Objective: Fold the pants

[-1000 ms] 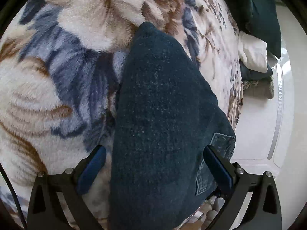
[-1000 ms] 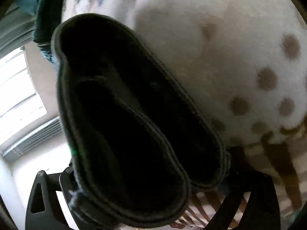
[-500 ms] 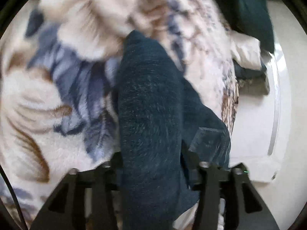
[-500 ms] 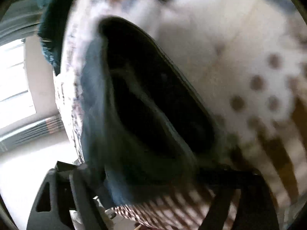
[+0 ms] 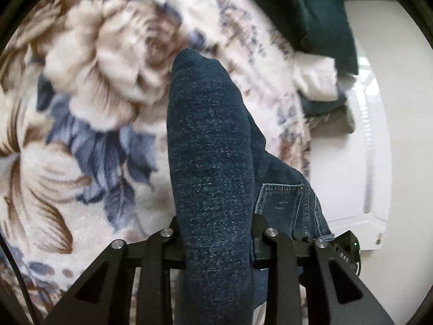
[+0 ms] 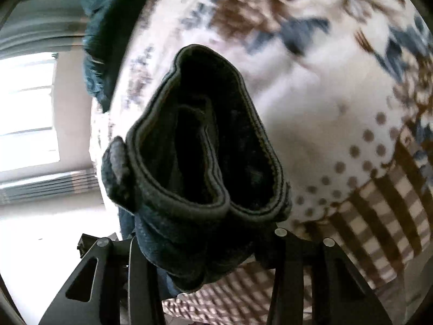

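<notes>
Dark blue jeans (image 5: pixel 208 146), folded into a thick bundle, are held above a floral blanket (image 5: pixel 81 124). My left gripper (image 5: pixel 215 233) is shut on the folded edge of the jeans; a back pocket (image 5: pixel 281 203) shows to the right of it. In the right wrist view my right gripper (image 6: pixel 205 241) is shut on the other end of the jeans (image 6: pixel 205 146), where the layered waistband and hem edges face the camera. The fingertips of both grippers are hidden by the cloth.
The bed carries the floral blanket (image 6: pixel 311 86) with a checked and dotted patch (image 6: pixel 379 195). A dark green cloth (image 5: pixel 322 13) and a white cloth (image 5: pixel 316 81) lie at the bed's far edge. A pale floor (image 5: pixel 343 168) and a window (image 6: pixel 27 113) lie beyond.
My left gripper has closed from open onto the jeans. Both grippers have lifted the bundle off the blanket, and the bed looks farther away.
</notes>
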The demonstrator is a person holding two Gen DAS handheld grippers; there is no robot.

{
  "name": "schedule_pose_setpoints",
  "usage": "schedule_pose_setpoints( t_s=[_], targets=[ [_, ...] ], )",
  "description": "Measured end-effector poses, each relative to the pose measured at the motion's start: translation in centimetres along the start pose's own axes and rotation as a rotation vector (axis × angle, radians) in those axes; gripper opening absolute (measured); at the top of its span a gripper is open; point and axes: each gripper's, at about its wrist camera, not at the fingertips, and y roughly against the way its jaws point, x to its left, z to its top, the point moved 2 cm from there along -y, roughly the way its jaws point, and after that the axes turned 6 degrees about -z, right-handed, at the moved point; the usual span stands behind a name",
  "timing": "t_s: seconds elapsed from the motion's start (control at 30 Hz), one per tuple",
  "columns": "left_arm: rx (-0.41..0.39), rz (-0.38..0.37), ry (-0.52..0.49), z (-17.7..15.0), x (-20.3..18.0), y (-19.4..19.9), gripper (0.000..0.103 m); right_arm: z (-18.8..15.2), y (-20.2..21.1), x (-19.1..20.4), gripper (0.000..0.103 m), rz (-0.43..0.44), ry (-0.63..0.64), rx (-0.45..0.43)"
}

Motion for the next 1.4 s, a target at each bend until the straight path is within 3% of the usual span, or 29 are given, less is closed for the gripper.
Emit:
schedule_pose_setpoints(
  t_s=[0.17, 0.37, 0.4, 0.67, 0.83, 0.93, 1.0, 1.03, 1.07, 1.13, 1.2, 1.27, 1.33, 1.4],
  targets=[
    [-0.043, -0.038, -0.026, 4.1, -2.5, 2.4, 0.026, 1.5, 1.6, 6.0, 0.045, 0.059, 0.054, -0.029],
    [-0.118, -0.012, -0.075, 14.4, -3.2, 4.2, 0.026, 7.0, -3.8, 16.6, 0.045, 0.121, 0.121, -0.051],
    [-0.128, -0.001, -0.081, 16.4, -2.9, 4.5, 0.026, 6.4, -3.9, 15.9, 0.045, 0.13, 0.128, -0.051],
    [-0.148, 0.11, -0.157, 33.4, 2.2, 3.8, 0.026, 12.9, -18.3, 26.1, 0.045, 0.173, 0.185, -0.06],
    [-0.098, 0.117, -0.135, 40.9, 7.9, 0.7, 0.027, 17.2, -27.5, 27.8, 0.045, 0.169, 0.137, -0.041],
    [-0.052, 0.149, -0.09, 41.4, 10.8, -0.9, 0.038, 17.9, -30.0, 27.1, 0.053, 0.142, 0.104, -0.015],
    [-0.062, 0.178, -0.094, 41.0, 10.6, -0.5, 0.046, 18.3, -30.1, 27.5, 0.06, 0.128, 0.126, 0.004],
    [-0.067, 0.206, -0.095, 40.5, 10.1, -0.1, 0.048, 18.4, -29.9, 27.8, 0.068, 0.104, 0.145, 0.02],
    [-0.075, 0.241, -0.098, 40.0, 9.6, 0.3, 0.056, 18.5, -29.7, 28.5, 0.08, 0.052, 0.181, 0.045],
    [-0.118, 0.365, -0.128, 39.2, 8.2, 1.2, 0.069, 18.7, -29.4, 29.9, 0.092, -0.056, 0.259, 0.039],
    [-0.163, 0.475, -0.18, 37.7, 6.4, 2.1, 0.078, 18.6, -28.4, 31.7, 0.093, -0.215, 0.366, 0.001],
    [-0.193, 0.597, -0.238, 35.6, 4.6, 2.6, 0.097, 17.6, -27.0, 33.7, 0.094, -0.384, 0.494, -0.054],
    [-0.191, 0.677, -0.274, 33.5, 3.0, 2.8, 0.098, 15.5, -25.1, 35.7, 0.097, -0.541, 0.636, -0.126],
    [-0.182, 0.74, -0.286, 31.7, 2.1, 3.5, 0.098, 13.8, -23.3, 36.6, 0.097, -0.607, 0.7, -0.172]
  ],
)
